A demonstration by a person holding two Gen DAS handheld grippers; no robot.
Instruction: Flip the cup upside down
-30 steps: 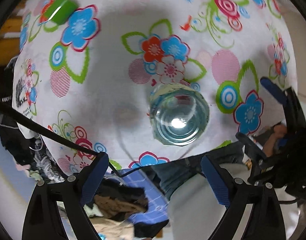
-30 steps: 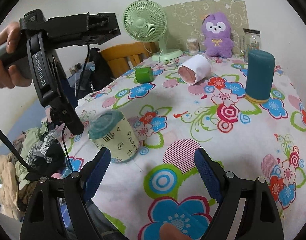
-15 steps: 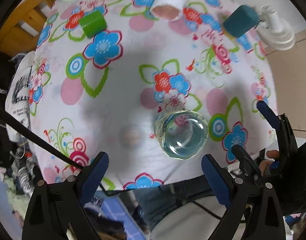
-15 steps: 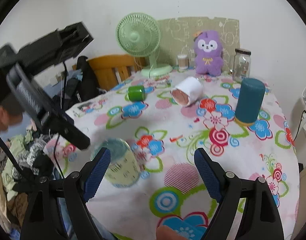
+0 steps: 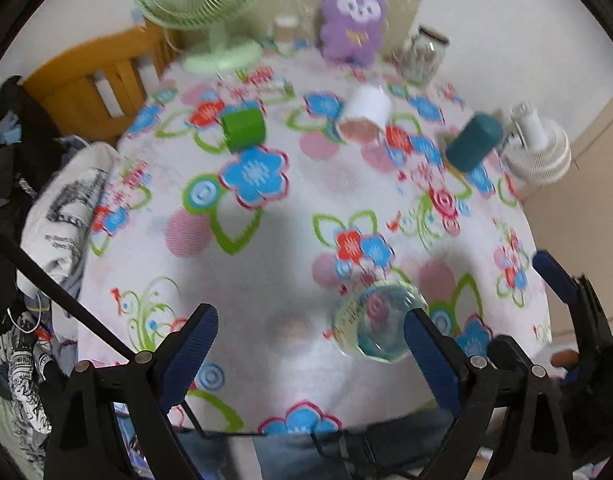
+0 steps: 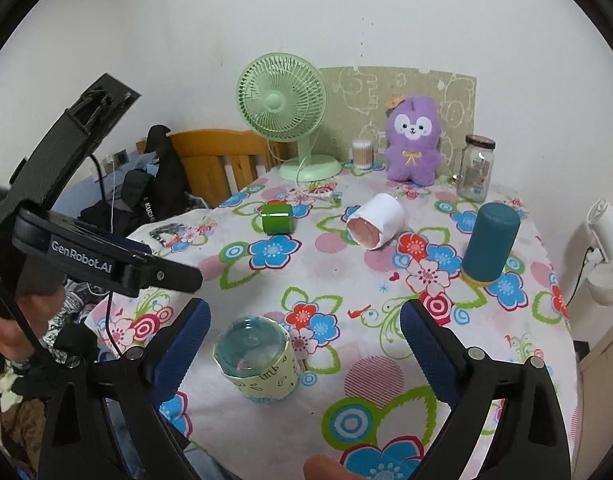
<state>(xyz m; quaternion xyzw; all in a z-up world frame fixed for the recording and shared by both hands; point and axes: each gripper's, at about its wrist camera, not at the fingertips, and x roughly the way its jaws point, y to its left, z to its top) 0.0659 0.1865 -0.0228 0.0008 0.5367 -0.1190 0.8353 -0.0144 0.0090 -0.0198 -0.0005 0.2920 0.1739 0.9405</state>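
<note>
In the right wrist view the left tongs hang at the far left, above the counter's near left edge; only their dark body and one arm show there; in their own view the left tongs stand wide apart with nothing between the pads; the cup sits just inside the right pad, blurred, perhaps touching it; I cannot tell; further along, the cup stands on the flowered cloth near the counter's front edge, its clear base upward and pale printed wall below; the right tongs are spread wide and hold nothing, the cup low between them, nearer the left pad; behind lie a green cup on its side and a white cup on its side; to the right a teal cup stands upside down; at the back stand a green fan, a purple plush and a glass jar.
</note>
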